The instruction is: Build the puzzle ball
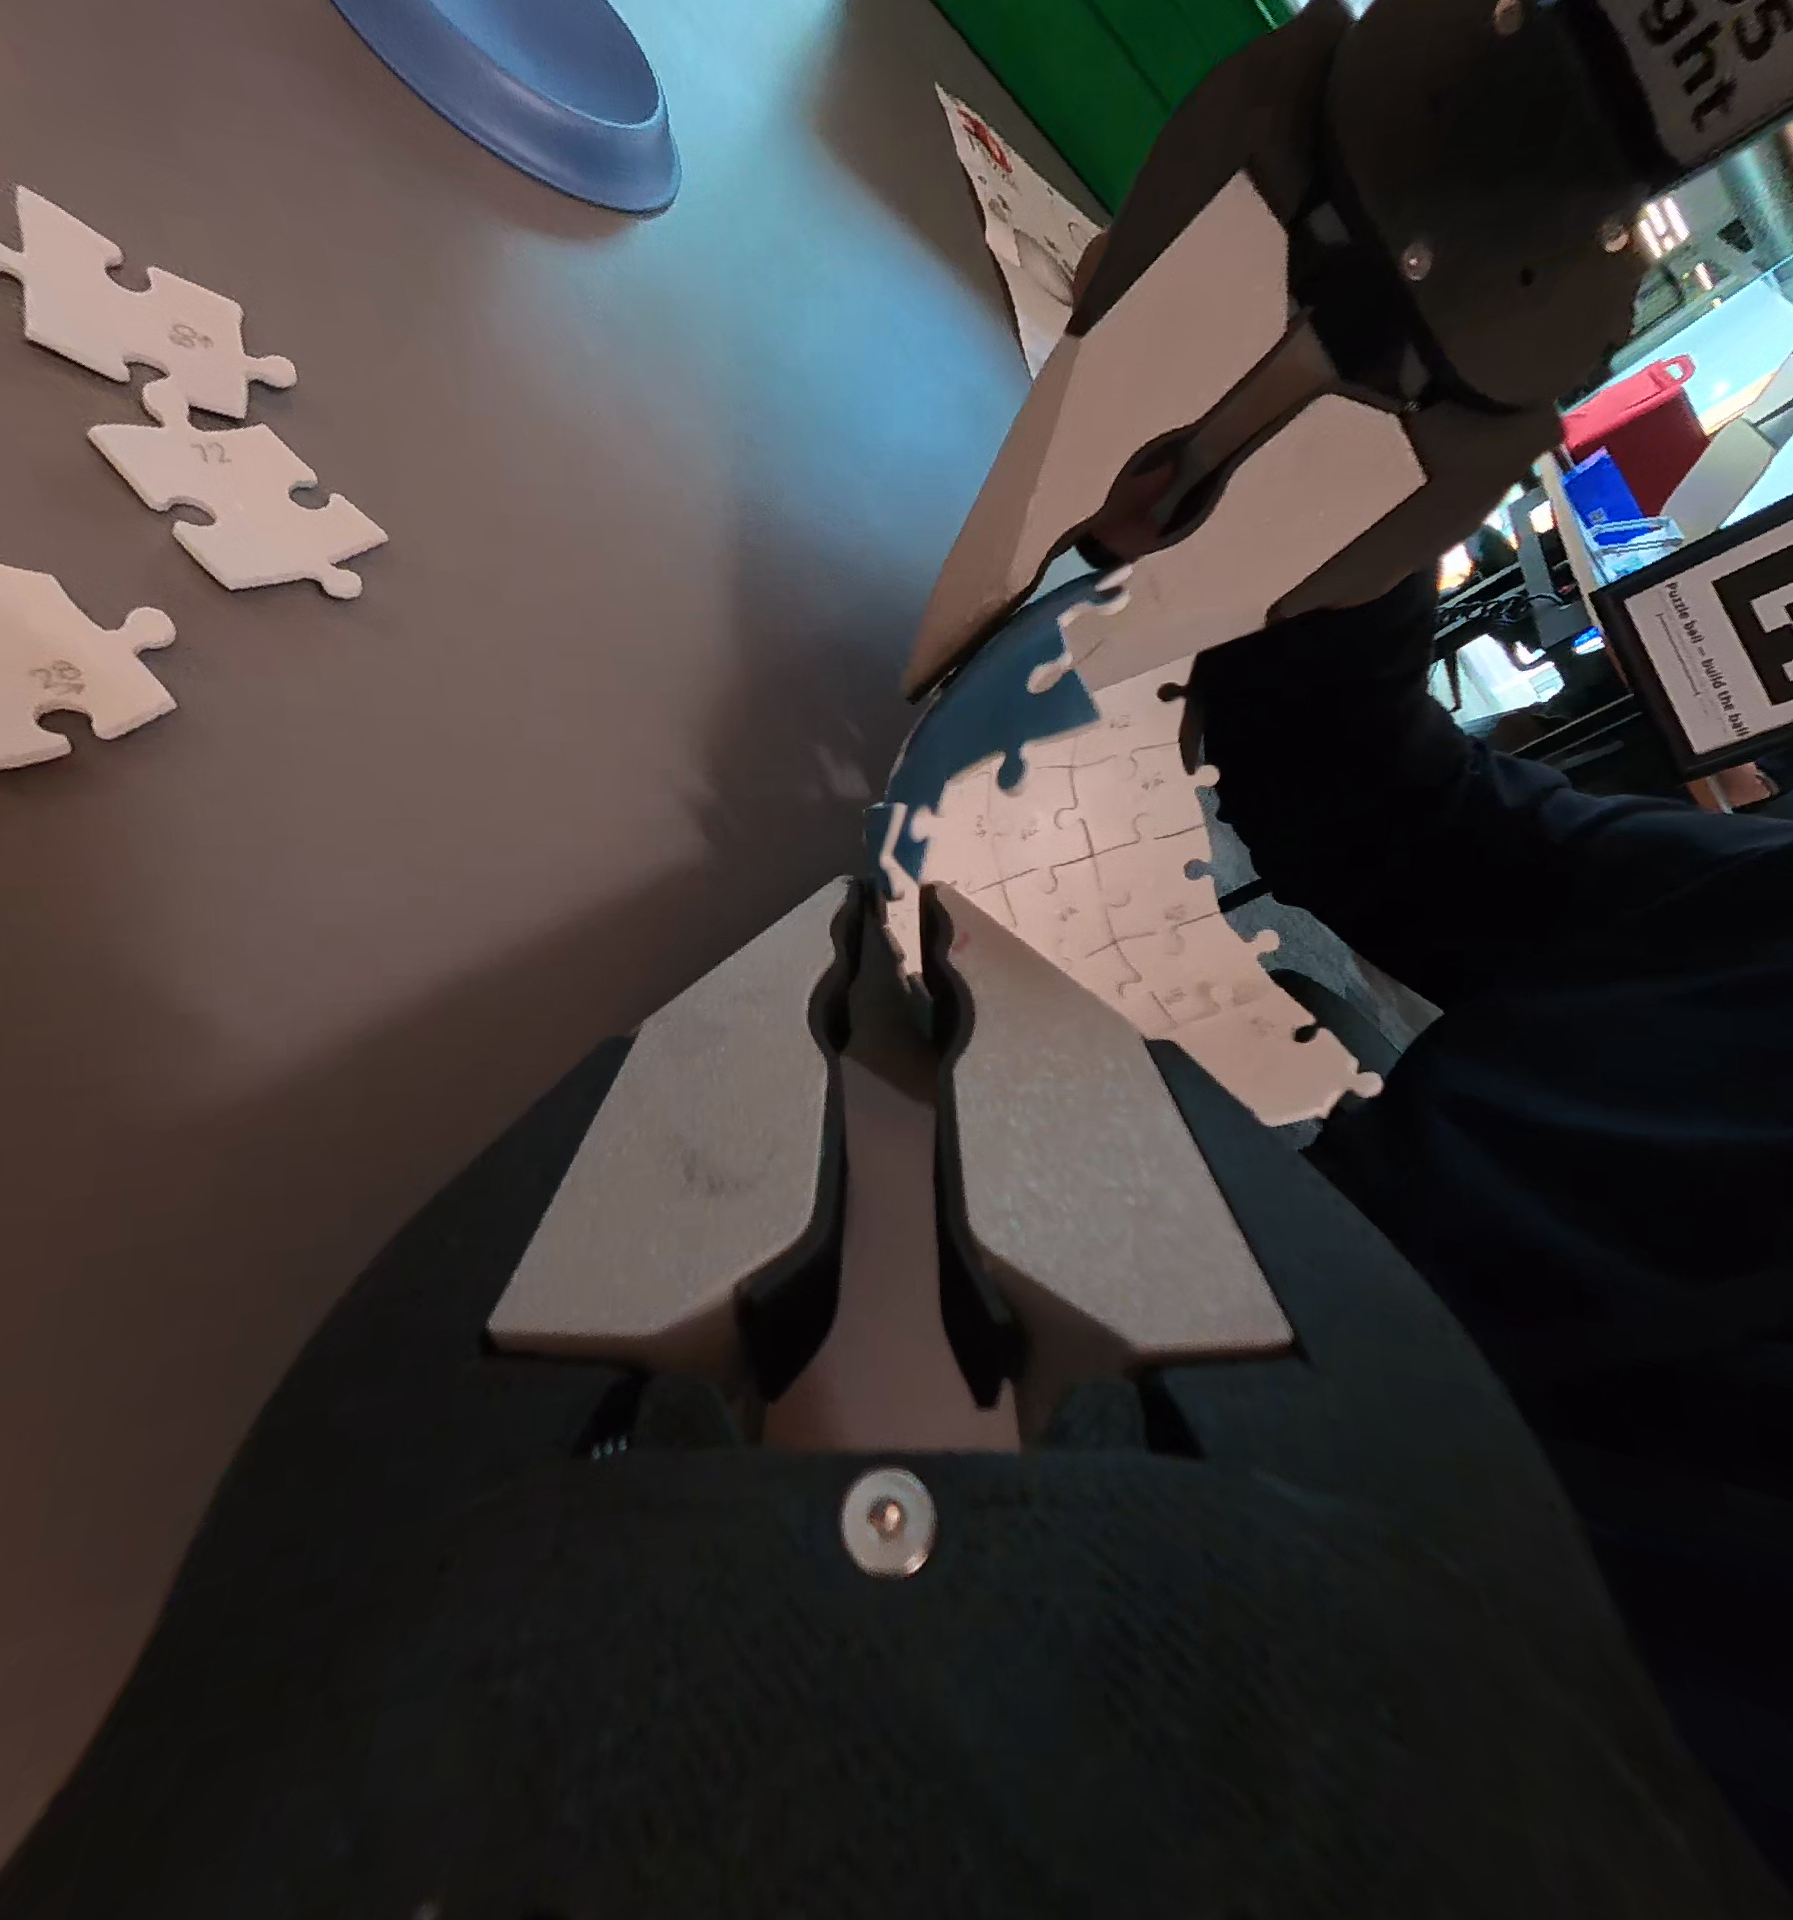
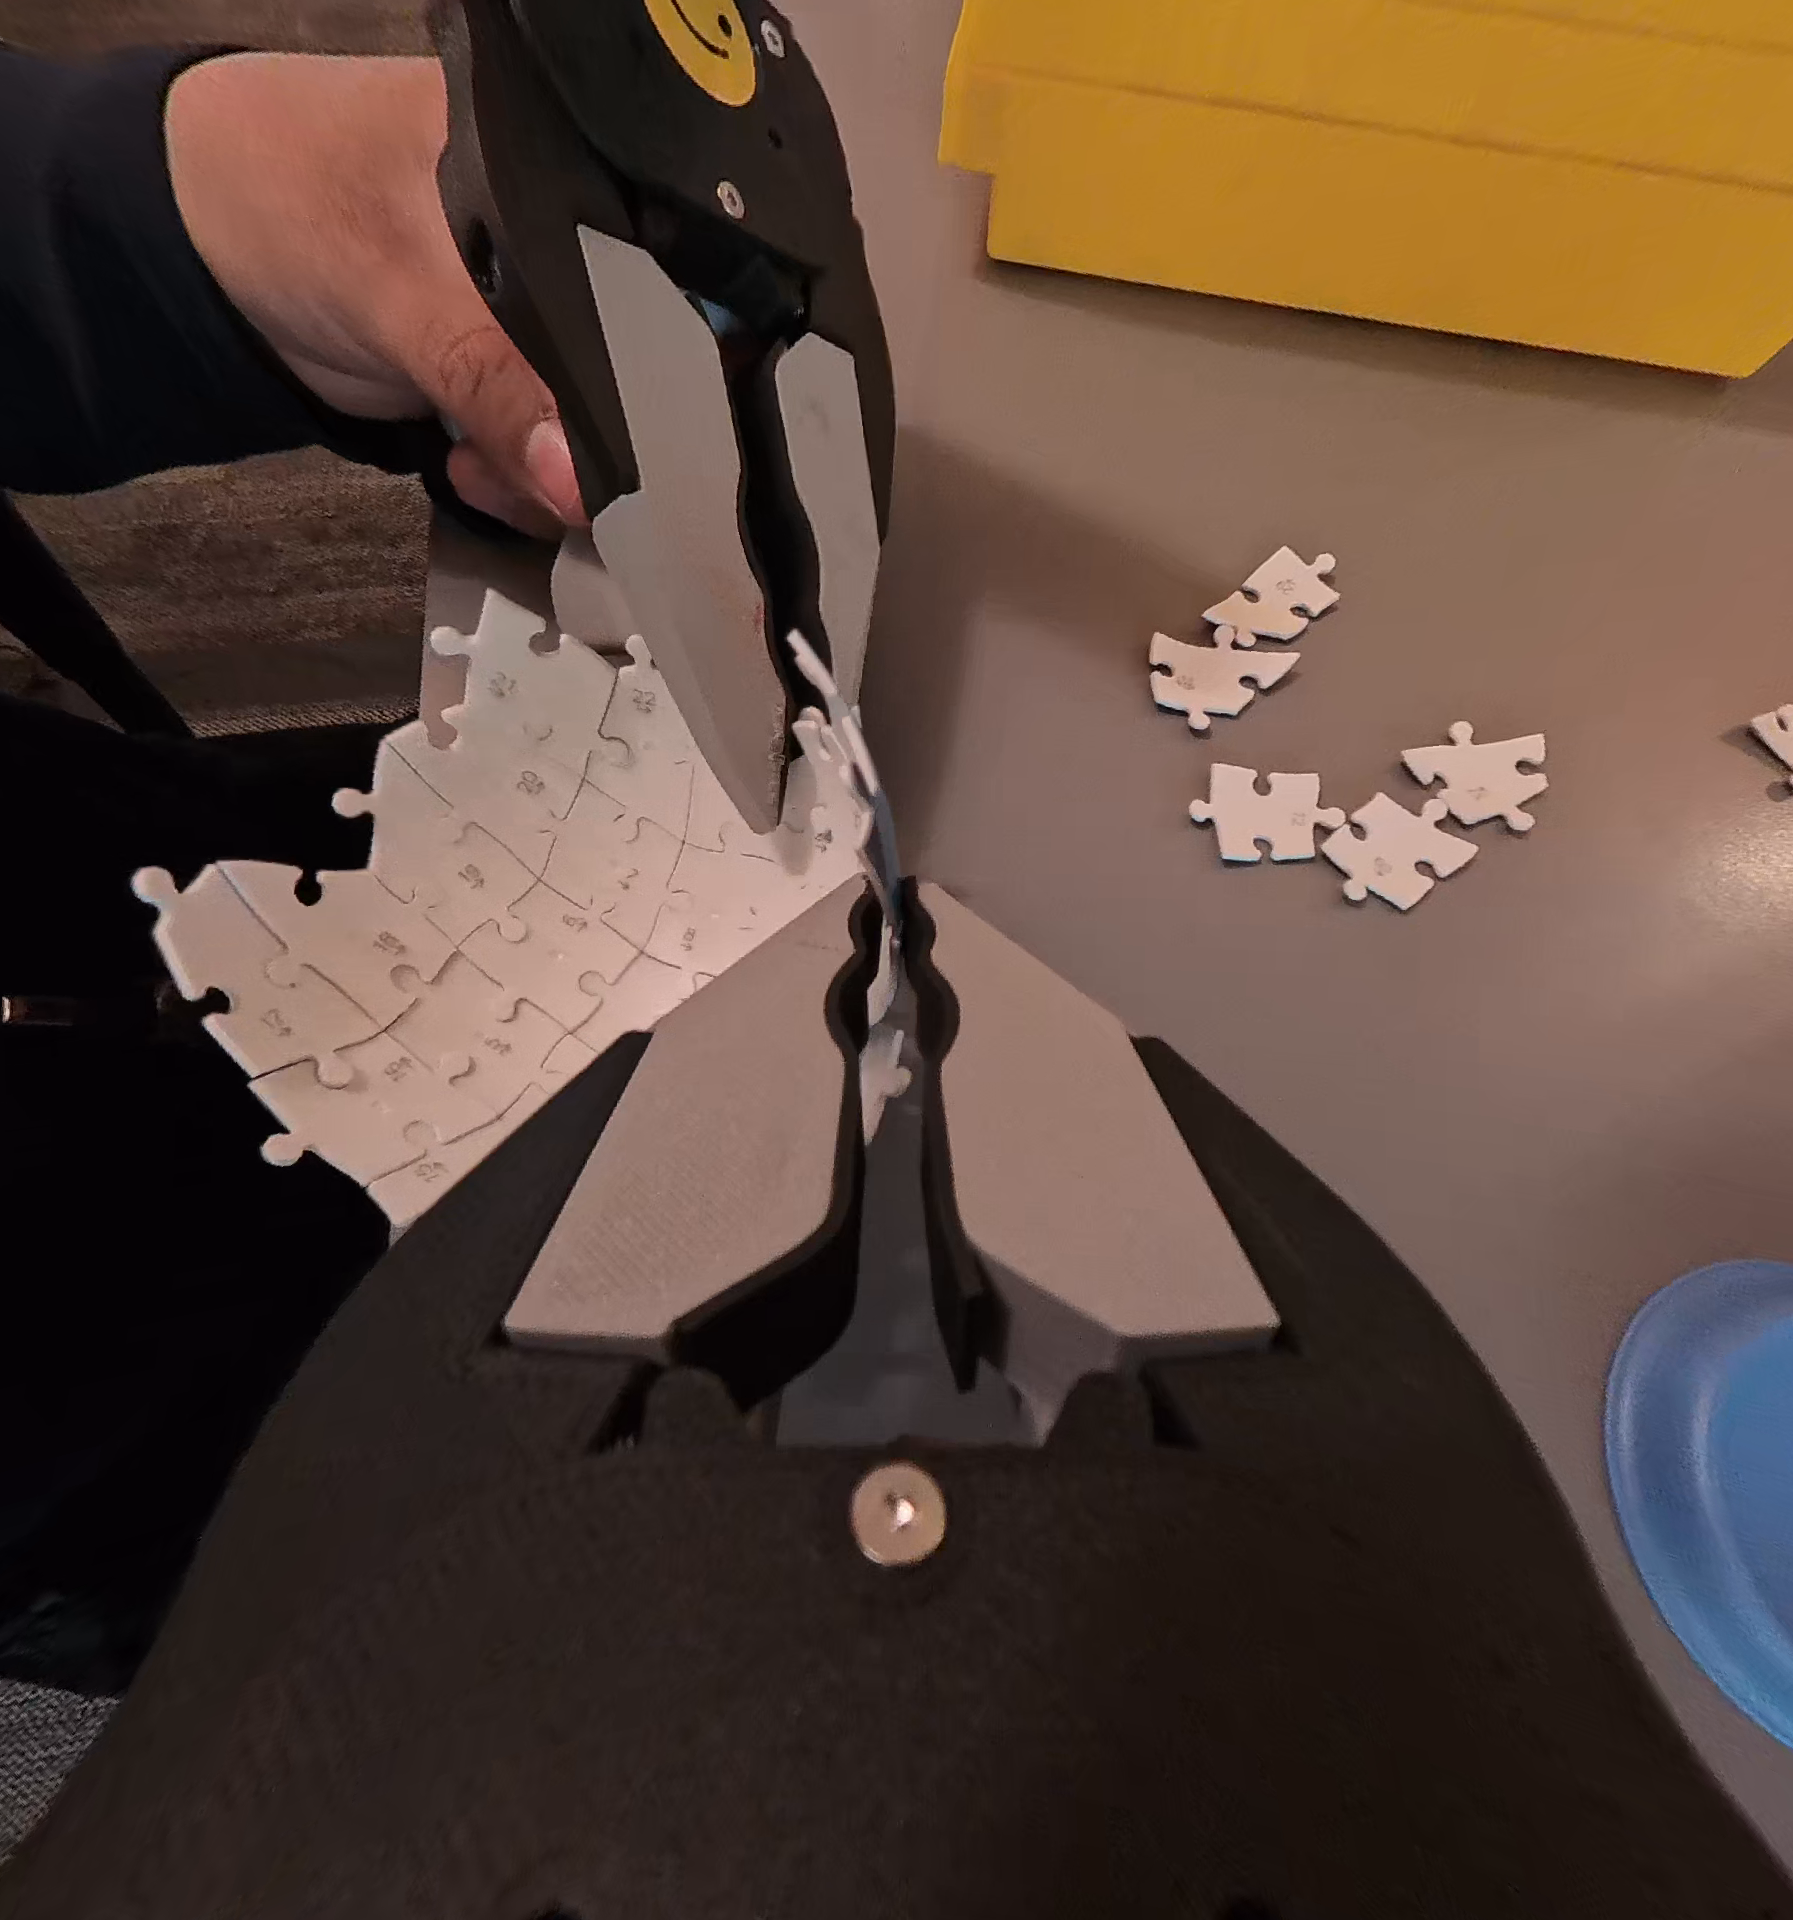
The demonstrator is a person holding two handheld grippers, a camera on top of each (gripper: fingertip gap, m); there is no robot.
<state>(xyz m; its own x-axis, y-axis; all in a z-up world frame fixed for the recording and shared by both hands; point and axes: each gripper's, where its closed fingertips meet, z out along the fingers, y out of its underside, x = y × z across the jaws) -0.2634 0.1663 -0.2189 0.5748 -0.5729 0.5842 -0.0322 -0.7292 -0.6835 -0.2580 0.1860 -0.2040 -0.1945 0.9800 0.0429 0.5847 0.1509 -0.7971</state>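
Note:
The partly built puzzle ball [image 1: 1110,862] is a curved shell of joined pieces, white and numbered inside, blue outside. It is held in the air off the table's near edge. My left gripper [image 1: 892,894] is shut on one part of its rim. My right gripper [image 2: 897,904] is shut on the rim close by, with the white and blue edge between its fingers. The shell's inside also faces the right wrist view [image 2: 518,883], where the left gripper [image 2: 809,748] comes in from above. The right gripper [image 1: 1027,665] shows at the top right of the left wrist view.
Several loose white pieces [image 1: 237,509] lie on the grey table [image 1: 559,623], also in the right wrist view [image 2: 1370,821]. A blue dish [image 2: 1754,1507] and a yellow bin [image 2: 1391,177] stand on the table. A framed sign [image 1: 1754,644] and a dark sleeve [image 1: 1598,987] are at the right. The grippers are tip to tip, or close to it.

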